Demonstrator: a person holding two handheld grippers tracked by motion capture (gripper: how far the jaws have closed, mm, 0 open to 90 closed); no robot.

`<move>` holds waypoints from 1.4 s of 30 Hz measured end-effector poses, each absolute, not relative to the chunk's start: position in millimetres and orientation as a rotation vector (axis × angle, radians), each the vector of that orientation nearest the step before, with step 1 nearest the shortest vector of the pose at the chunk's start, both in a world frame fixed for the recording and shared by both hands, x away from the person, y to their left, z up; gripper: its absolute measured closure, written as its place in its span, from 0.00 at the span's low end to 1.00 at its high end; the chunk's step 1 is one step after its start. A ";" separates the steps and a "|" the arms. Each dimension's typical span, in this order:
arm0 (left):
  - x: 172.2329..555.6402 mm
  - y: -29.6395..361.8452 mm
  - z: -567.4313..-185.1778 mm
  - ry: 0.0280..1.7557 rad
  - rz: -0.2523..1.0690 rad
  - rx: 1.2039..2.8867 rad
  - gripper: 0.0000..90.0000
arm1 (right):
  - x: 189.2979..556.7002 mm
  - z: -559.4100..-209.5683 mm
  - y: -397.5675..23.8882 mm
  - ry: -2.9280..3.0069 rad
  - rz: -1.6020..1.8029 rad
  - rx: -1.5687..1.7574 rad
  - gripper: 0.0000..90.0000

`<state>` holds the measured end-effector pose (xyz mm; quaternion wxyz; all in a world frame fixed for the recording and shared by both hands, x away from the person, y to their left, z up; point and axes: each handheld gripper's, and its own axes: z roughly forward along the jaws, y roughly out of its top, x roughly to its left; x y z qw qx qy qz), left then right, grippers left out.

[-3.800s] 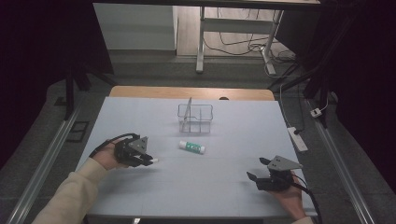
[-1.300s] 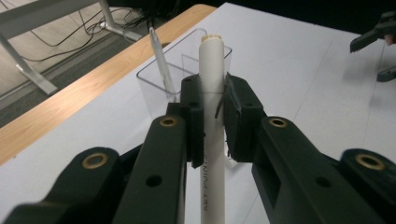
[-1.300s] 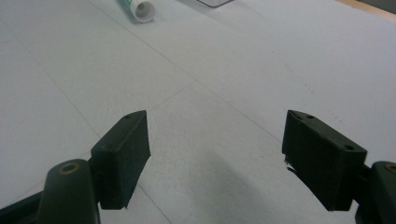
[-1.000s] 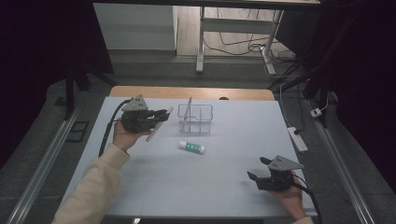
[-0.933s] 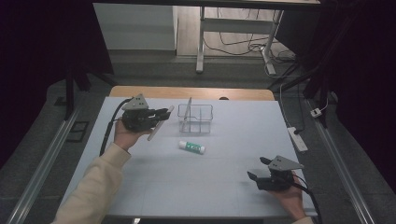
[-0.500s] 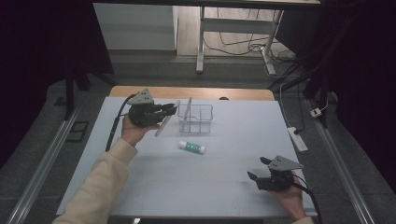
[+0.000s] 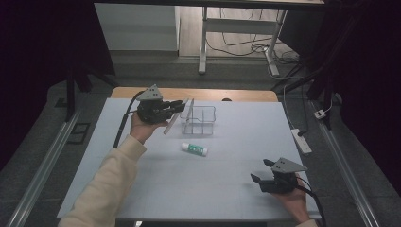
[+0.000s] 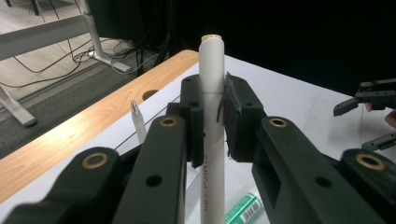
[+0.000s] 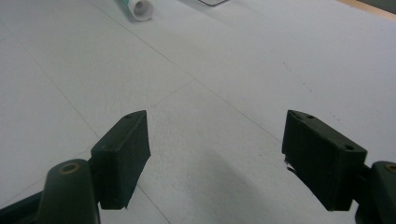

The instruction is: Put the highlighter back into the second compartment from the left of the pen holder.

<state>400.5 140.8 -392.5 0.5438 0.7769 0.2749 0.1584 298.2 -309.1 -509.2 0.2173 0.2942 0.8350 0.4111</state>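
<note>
My left gripper [image 7: 178,105] is shut on a white marker [image 7: 172,121], which hangs tilted just left of a clear divided basket [image 7: 204,122] at the table's far middle. In the left gripper view the marker [image 8: 211,70] stands upright between the pads [image 8: 192,112], its gold-ringed end above them. A thin white pen [image 8: 138,122] stands in the basket beyond. A green and white tube [image 7: 194,149] lies on the table in front of the basket. Near the front right edge my right gripper [image 7: 261,174] rests open, and its jaws [image 9: 217,158] hold nothing.
The table is a pale grey sheet [image 7: 213,194] with a wooden strip [image 7: 246,94] along its far edge. The tube's white cap [image 9: 139,7] points toward the right gripper. A power strip [image 7: 301,140] lies off the table's right side.
The left hand picked the marker up from the table's left side, then carried it right and slightly up to the basket's left wall. The right gripper has stayed still.
</note>
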 end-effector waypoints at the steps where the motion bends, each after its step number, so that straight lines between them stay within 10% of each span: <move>1: 401.5 140.0 -392.4 0.653 0.373 1.841 0.87 | 298.2 -509.3 -309.0 2.312 1.138 0.815 0.26; 42: 438.9 110.4 -393.6 0.679 0.379 1.793 0.87 | 297.6 -509.1 -310.3 2.306 1.142 0.820 0.26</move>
